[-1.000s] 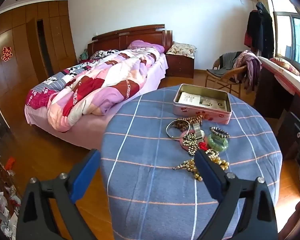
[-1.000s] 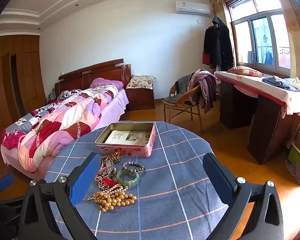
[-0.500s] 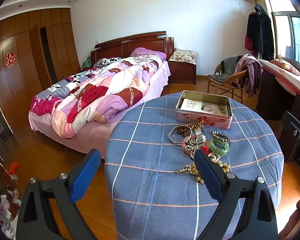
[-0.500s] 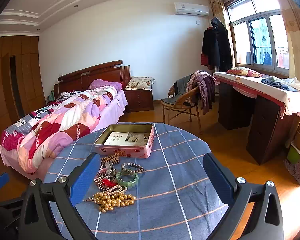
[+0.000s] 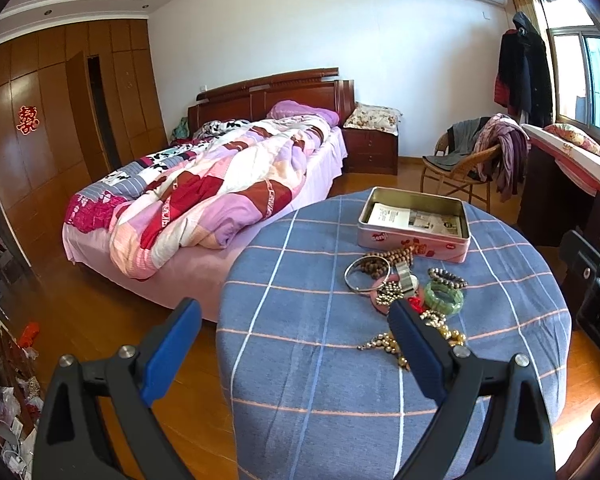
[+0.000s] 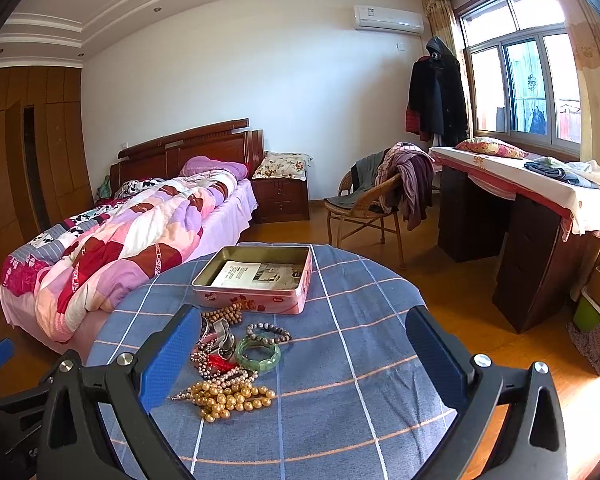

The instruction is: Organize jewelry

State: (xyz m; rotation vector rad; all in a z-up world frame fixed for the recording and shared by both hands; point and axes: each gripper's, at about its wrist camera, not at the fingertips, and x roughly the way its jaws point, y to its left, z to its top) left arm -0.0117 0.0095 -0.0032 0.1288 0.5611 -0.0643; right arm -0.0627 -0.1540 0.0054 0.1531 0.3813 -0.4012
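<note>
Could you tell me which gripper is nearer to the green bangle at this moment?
Hard to call. The left gripper and the right gripper both hover open near the table's edge, short of the green bangle.

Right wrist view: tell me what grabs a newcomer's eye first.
The tangle of jewelry heaped at the near left of the round blue checked table, gold beads nearest, a green bangle behind them. Just beyond sits an open pink tin. The patchwork quilt covers the bed at left.
</note>
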